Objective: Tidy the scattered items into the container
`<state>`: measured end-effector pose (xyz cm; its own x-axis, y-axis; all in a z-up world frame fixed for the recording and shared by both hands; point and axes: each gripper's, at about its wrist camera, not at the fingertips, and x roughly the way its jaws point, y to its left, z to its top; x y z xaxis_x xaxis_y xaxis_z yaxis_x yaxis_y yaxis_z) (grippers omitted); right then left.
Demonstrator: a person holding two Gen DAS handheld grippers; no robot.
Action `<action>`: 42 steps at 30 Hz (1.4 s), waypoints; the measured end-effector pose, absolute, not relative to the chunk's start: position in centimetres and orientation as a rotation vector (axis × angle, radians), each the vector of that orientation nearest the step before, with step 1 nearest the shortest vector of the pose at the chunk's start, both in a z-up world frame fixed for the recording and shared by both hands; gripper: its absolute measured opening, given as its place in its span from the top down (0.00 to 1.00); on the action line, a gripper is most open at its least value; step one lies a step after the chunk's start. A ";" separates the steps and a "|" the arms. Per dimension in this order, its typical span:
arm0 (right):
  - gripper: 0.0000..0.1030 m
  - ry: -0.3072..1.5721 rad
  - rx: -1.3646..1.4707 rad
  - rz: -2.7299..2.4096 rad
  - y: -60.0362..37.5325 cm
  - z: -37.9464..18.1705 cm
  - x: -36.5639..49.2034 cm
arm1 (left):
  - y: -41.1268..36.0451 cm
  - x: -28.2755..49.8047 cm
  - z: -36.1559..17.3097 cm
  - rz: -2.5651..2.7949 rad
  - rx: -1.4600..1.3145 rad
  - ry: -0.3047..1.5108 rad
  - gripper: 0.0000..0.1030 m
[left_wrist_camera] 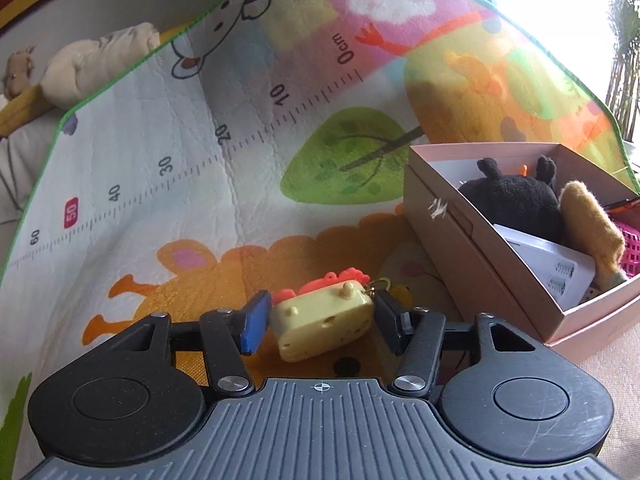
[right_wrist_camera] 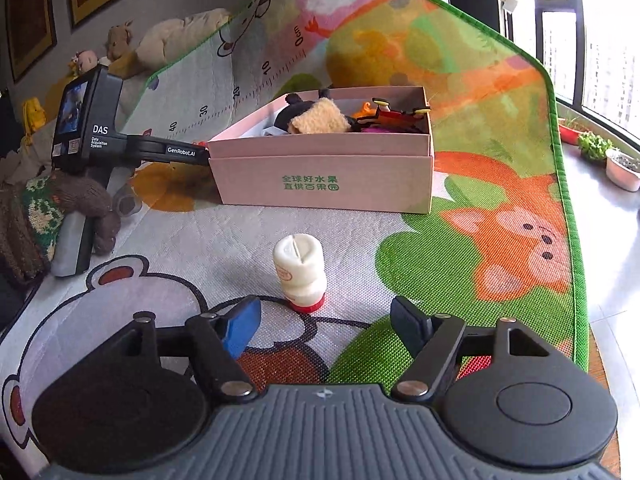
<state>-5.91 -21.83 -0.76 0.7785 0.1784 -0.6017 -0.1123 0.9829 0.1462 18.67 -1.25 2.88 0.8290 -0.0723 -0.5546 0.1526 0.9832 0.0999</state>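
Left gripper (left_wrist_camera: 318, 322), low centre of its view, has both pads clamped on a pale yellow plastic cheese-shaped toy with a red top (left_wrist_camera: 324, 320). The right gripper (right_wrist_camera: 326, 330) is spread open, nothing in it, with a small white plastic bottle with a red cap (right_wrist_camera: 300, 272) upright just beyond. Further back mid-frame sits the pink cardboard box (right_wrist_camera: 320, 176), plush toys inside.

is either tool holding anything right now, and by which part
The left tool has its pads on the two short ends of the yellow cheese-shaped toy. The right tool is open and empty; the small white bottle stands just ahead of it.
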 end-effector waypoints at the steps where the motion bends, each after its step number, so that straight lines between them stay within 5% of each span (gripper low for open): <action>1: 0.29 0.659 0.107 0.159 -21.9 -0.7 -5.9 | -1.1 18.1 3.1 -0.124 0.137 0.579 0.41; 5: 0.28 0.655 0.106 0.157 -21.8 -0.8 -6.0 | -1.2 13.9 5.0 -0.182 0.119 0.544 0.41; 8: 0.27 0.656 0.099 0.159 -21.7 -0.8 -6.0 | -2.4 10.7 6.3 -0.250 0.138 0.500 0.58; 12: 0.26 0.649 0.101 0.152 -21.7 -0.7 -6.1 | -4.7 6.7 6.8 -0.360 0.144 0.470 0.57; 15: 0.22 0.644 0.107 0.147 -21.9 -0.7 -6.2 | -5.8 4.2 5.6 -0.426 0.149 0.517 0.42; 19: 0.18 0.648 0.104 0.146 -21.8 -0.7 -6.1 | -6.0 2.7 4.0 -0.406 0.163 0.563 0.07; 42: 0.01 0.685 0.131 0.146 -22.2 -1.0 -5.5 | -5.0 6.2 1.5 -0.267 0.128 0.760 0.00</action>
<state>-5.53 -22.16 -1.05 0.7648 0.1766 -0.6195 -0.0907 0.9816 0.1679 6.19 -5.01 1.55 0.6934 -0.1921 -0.6944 0.2840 0.9586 0.0185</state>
